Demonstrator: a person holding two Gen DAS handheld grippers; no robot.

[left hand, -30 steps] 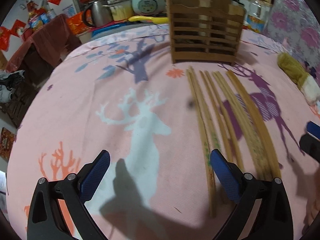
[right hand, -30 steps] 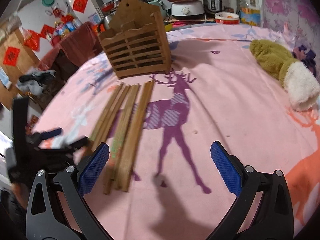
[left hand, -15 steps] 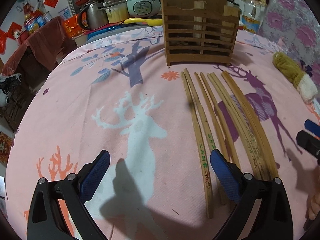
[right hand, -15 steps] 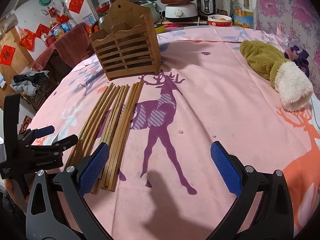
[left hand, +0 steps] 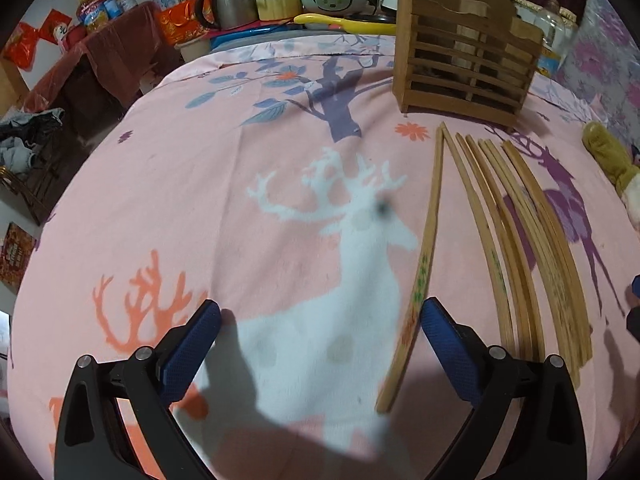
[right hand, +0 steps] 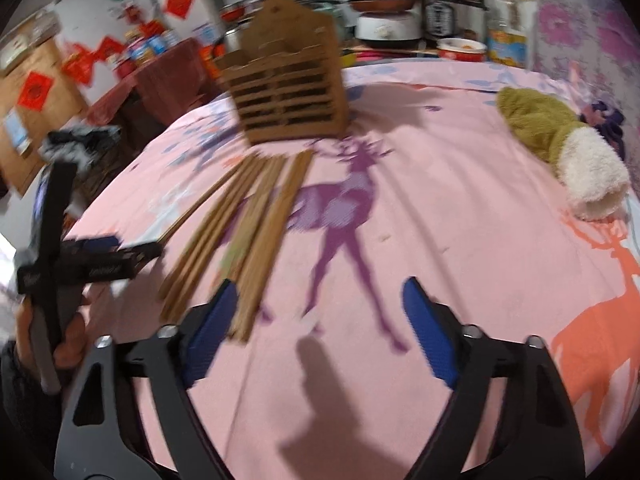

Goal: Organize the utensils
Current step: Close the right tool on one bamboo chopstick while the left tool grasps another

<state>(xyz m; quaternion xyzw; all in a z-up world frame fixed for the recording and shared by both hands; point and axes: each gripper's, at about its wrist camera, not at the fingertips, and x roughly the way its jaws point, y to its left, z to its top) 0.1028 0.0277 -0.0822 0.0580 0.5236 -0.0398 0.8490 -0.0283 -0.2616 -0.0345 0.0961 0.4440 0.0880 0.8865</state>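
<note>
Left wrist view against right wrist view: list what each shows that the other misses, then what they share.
Only the left wrist view shows the white deer print and the steel kettle behind the table. Only the right wrist view shows the whole plush mitten, the left gripper from outside, and the hand holding it. Both show the bamboo chopsticks lying in front of the wooden holder on the pink cloth.

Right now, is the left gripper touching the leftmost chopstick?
Cannot tell. In the left wrist view, the left gripper has one pad overlapping the leftmost chopstick, but neither contact nor a gap shows plainly.
</note>
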